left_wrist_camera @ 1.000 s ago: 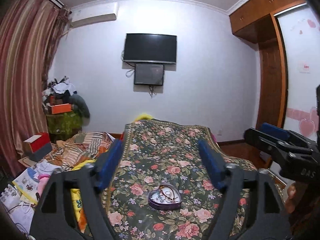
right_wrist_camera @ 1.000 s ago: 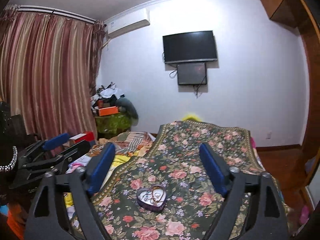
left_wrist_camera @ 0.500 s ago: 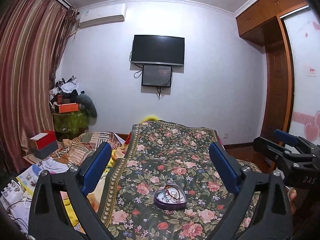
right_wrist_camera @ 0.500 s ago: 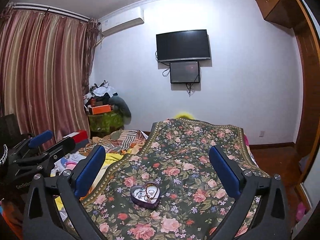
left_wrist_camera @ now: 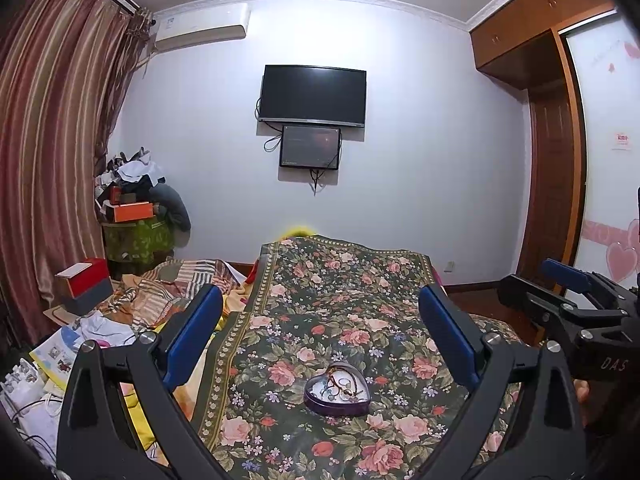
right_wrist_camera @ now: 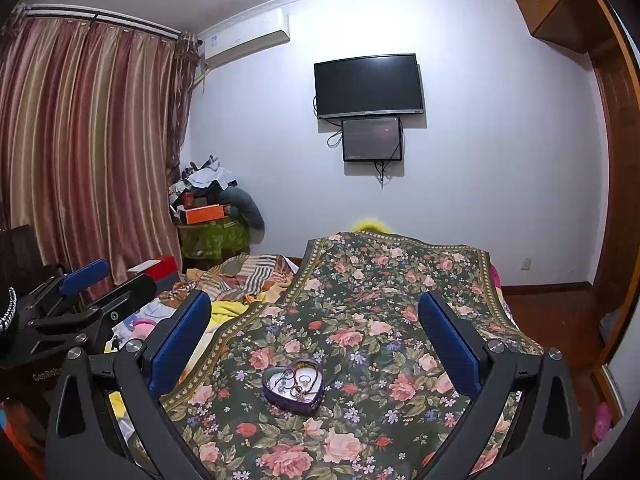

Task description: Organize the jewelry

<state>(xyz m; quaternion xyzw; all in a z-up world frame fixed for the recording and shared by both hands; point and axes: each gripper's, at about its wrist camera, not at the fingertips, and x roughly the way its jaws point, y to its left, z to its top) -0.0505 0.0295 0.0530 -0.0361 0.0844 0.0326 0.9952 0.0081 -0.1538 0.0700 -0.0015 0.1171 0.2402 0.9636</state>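
A heart-shaped tin sits on my bed's floral blanket, at six o'clock and low between my left gripper fingers. My right gripper frames the tin a little toward seven o'clock. Both grippers are spread wide and hold nothing, well above the tin. Inside lie rings and a tangled cord. I judge these light, small and slippery; the cord is limp. I would pinch each ring across its band.
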